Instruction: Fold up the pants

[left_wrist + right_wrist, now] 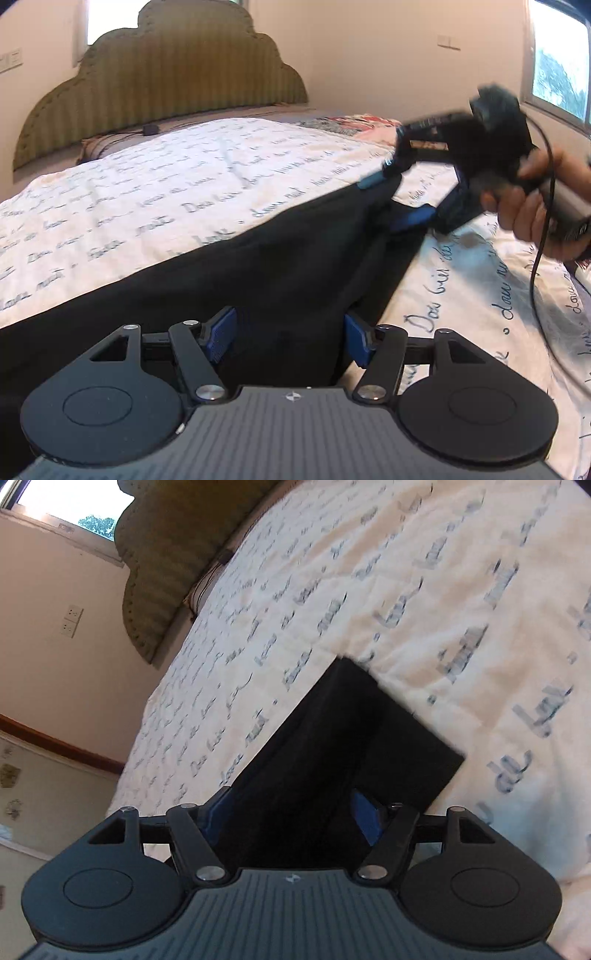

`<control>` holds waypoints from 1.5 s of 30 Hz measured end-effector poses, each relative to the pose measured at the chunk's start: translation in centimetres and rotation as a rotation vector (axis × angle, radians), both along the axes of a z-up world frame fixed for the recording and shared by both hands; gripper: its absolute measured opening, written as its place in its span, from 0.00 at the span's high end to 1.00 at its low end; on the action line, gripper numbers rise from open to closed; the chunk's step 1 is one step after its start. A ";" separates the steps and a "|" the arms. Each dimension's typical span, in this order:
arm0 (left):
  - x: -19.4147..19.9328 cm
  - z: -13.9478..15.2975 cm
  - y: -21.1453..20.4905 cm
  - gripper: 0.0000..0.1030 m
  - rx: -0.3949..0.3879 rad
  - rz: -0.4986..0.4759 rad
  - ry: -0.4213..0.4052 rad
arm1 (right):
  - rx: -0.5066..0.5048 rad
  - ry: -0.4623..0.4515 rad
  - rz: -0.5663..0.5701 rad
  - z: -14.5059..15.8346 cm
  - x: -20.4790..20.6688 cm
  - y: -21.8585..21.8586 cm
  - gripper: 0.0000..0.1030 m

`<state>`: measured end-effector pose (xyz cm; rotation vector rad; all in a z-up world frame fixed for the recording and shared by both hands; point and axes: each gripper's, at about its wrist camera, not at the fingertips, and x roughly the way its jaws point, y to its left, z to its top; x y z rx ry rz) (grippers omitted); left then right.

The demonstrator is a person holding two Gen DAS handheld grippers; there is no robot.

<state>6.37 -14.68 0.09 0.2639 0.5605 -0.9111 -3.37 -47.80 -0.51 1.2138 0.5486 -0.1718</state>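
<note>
Black pants (280,266) lie on a white bedspread (147,192) printed with handwriting. My left gripper (291,332) has its blue pads on either side of the near pants edge, with cloth bunched between them. My right gripper (399,199), held in a hand, is blurred at the right and pinches the far corner of the pants, lifting it. In the right wrist view the pants (354,746) hang folded down from my right gripper (291,812) toward the bedspread (406,590), with cloth between the pads.
An olive scalloped headboard (162,81) stands at the back against a cream wall. A small black device (149,129) with cables lies near it. A patterned quilt (354,123) is at the far right. A window (561,70) is on the right wall.
</note>
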 end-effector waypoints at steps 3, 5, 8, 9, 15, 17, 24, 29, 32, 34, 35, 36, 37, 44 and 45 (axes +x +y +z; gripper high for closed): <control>0.1 -0.3 1.1 0.29 -0.025 0.008 0.022 | 0.055 -0.072 0.012 -0.9 -0.2 0.6 0.34; 0.5 -0.8 1.3 0.29 -0.032 0.020 0.047 | 0.160 -0.149 0.058 -1.9 0.0 0.9 0.33; 0.8 -1.4 1.2 0.29 -0.030 0.033 0.069 | 0.248 -0.272 0.098 -2.8 1.0 1.9 0.33; 0.7 -1.4 1.2 0.29 -0.028 0.033 0.068 | 0.259 -0.314 0.098 -3.0 1.3 2.0 0.33; 0.6 -1.8 1.4 0.22 -0.027 0.021 0.071 | 0.522 -0.726 -0.108 -5.7 -1.2 -0.1 0.32; 0.5 -1.9 1.2 0.19 -0.021 0.014 0.066 | 0.527 -0.829 -0.239 -6.4 -3.2 -0.9 0.33; 0.3 -2.1 0.8 0.14 0.001 -0.001 0.051 | 0.361 -0.510 -0.193 -4.9 -3.0 -1.9 0.31; 0.3 -2.1 0.9 0.14 -0.003 0.000 0.052 | 0.131 -0.272 -0.176 -1.4 -1.1 -2.5 0.31; 0.4 -2.1 0.9 0.14 -0.002 0.000 0.053 | 0.087 -0.169 -0.122 -1.3 1.1 -2.5 0.31; 0.4 -2.2 0.9 0.13 -0.002 -0.001 0.055 | 0.094 -0.199 -0.110 -1.4 0.9 -2.5 0.31; 0.5 -2.2 0.9 0.13 -0.003 0.000 0.058 | 0.110 -0.231 -0.103 -1.2 1.1 -2.6 0.31; 0.5 -2.2 0.9 0.13 -0.005 0.000 0.060 | 0.124 -0.272 -0.103 -0.9 0.9 -2.6 0.31; 0.5 -2.2 0.9 0.13 -0.005 0.000 0.061 | 0.126 -0.306 -0.111 -0.6 0.7 -2.6 0.32; 0.4 -2.3 0.4 0.09 0.009 -0.007 0.056 | 0.149 -0.302 -0.093 -1.9 0.1 -1.9 0.32; 0.4 -2.3 0.4 0.09 0.010 -0.007 0.056 | 0.154 -0.309 -0.100 -1.8 0.1 -1.9 0.33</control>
